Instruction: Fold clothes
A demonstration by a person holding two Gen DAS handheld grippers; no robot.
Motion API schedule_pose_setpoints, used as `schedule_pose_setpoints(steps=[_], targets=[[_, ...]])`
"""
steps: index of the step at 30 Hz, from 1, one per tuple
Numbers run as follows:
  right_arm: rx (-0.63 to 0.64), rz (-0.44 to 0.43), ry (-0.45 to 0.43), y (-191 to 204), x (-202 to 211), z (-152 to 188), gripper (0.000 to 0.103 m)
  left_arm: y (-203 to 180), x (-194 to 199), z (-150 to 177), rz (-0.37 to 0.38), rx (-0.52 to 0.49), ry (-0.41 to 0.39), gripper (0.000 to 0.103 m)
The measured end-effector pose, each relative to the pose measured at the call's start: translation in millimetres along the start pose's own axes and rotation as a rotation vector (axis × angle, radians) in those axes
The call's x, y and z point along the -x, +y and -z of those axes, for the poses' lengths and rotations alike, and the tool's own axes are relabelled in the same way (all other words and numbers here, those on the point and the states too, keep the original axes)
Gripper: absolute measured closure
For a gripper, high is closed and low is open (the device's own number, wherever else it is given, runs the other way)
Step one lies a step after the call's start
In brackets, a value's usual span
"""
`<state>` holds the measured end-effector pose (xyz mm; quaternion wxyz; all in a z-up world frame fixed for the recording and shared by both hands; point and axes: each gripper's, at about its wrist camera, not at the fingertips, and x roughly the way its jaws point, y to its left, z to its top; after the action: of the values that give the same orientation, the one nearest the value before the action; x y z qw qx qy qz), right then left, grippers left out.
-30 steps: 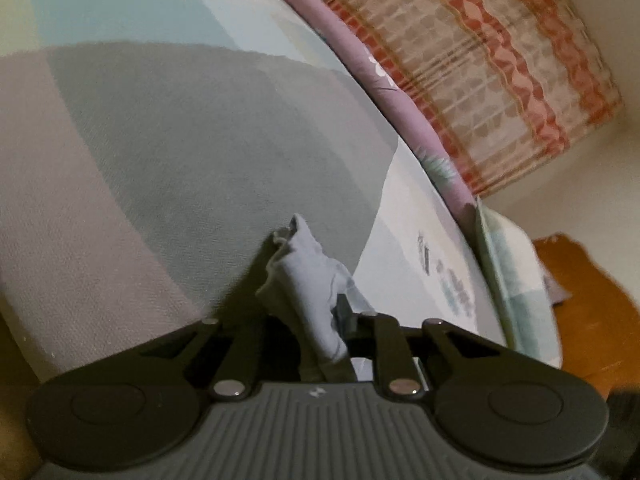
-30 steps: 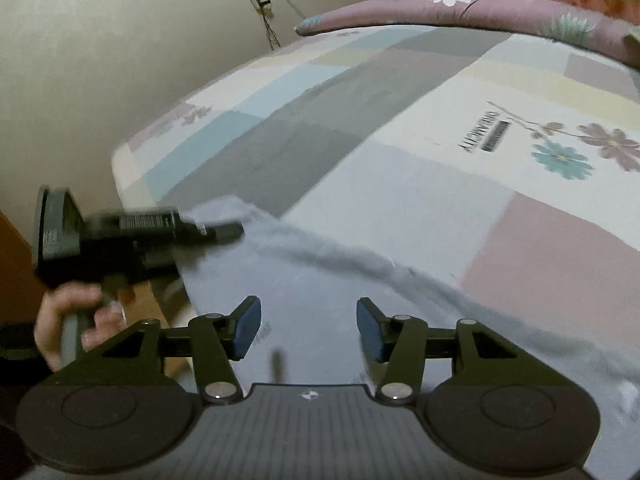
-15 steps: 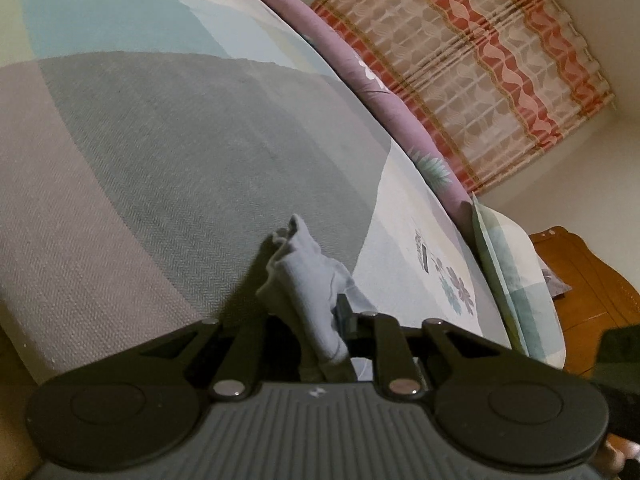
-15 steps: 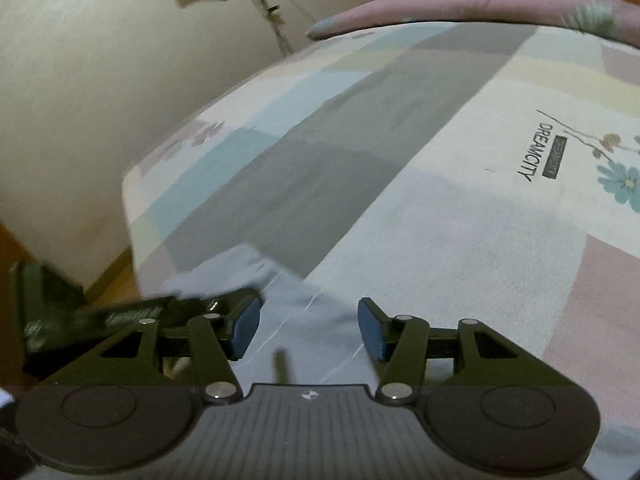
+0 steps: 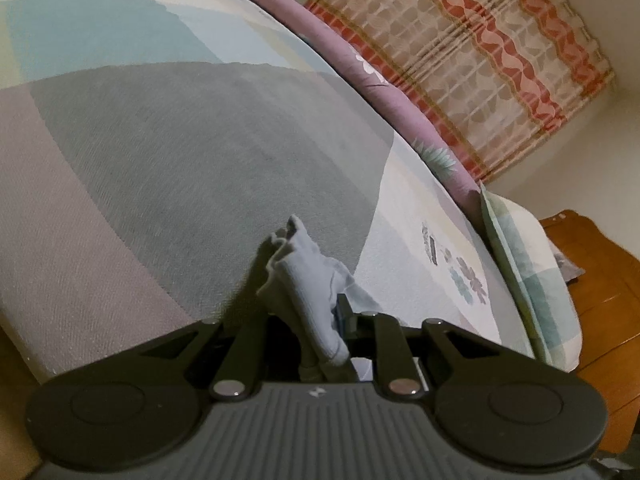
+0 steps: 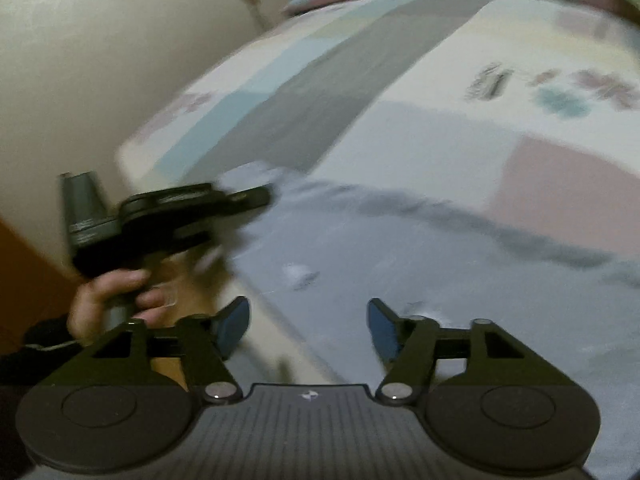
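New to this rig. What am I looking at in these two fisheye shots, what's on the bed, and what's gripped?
There is no robot: a person carries a handheld two-finger gripper in each hand, with a fisheye camera on each one looking forward along its fingers. One picture looks out from the left gripper, the other from the right gripper.

A pale grey-blue garment lies spread on the patchwork bed sheet, with a pillow at the far end.

The left jaws are shut on a bunched corner of the garment. The right view also shows the person's left hand holding that gripper. The right jaws are opening, with nothing gripped.
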<state>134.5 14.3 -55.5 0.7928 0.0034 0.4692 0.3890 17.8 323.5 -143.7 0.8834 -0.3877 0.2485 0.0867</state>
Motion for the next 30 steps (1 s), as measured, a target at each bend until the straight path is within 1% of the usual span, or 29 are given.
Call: schedule_pose_setpoints(steps=[3,5,7,8,11,15,19,21,24,27,29,30], targets=[[-0.049,-0.014,0.042,-10,-1,5,0.026,-5,1,-1,-0.02,-0.032,0.005,0.086],[-0.07,-0.013,0.028,-14,7,5,0.026,-11,2,-3,-0.036,-0.067,0.015,0.086],[-0.08,0.011,0.001,-17,17,5,0.026,-18,4,-5,-0.05,-0.104,0.026,0.091],[-0.083,0.018,-0.007,-20,17,4,0.026,-22,6,-6,-0.058,-0.127,0.03,0.091],[-0.083,0.034,-0.028,-24,28,6,0.026,-39,13,-5,-0.083,-0.234,0.017,0.091],[-0.11,0.019,-0.025,-32,36,7,0.026,-60,23,-2,-0.079,-0.322,-0.006,0.091],[-0.204,-0.061,-0.03,-44,33,6,0.024,-78,33,-2,-0.06,-0.358,-0.018,0.091],[-0.247,-0.123,-0.021,-47,24,0,0.023,-85,38,-3,-0.05,-0.368,-0.027,0.091],[-0.353,-0.201,0.002,-56,7,-13,0.023,-94,43,-6,-0.035,-0.379,-0.043,0.091],[-0.461,-0.241,0.012,-63,-10,-26,0.019,-99,46,-8,-0.028,-0.385,-0.053,0.091],[-0.543,-0.243,0.029,-68,-21,-33,0.018,-101,45,-9,-0.024,-0.387,-0.056,0.091],[-0.572,-0.224,0.036,-70,-25,-35,0.018,-101,45,-9,-0.022,-0.383,-0.054,0.091]])
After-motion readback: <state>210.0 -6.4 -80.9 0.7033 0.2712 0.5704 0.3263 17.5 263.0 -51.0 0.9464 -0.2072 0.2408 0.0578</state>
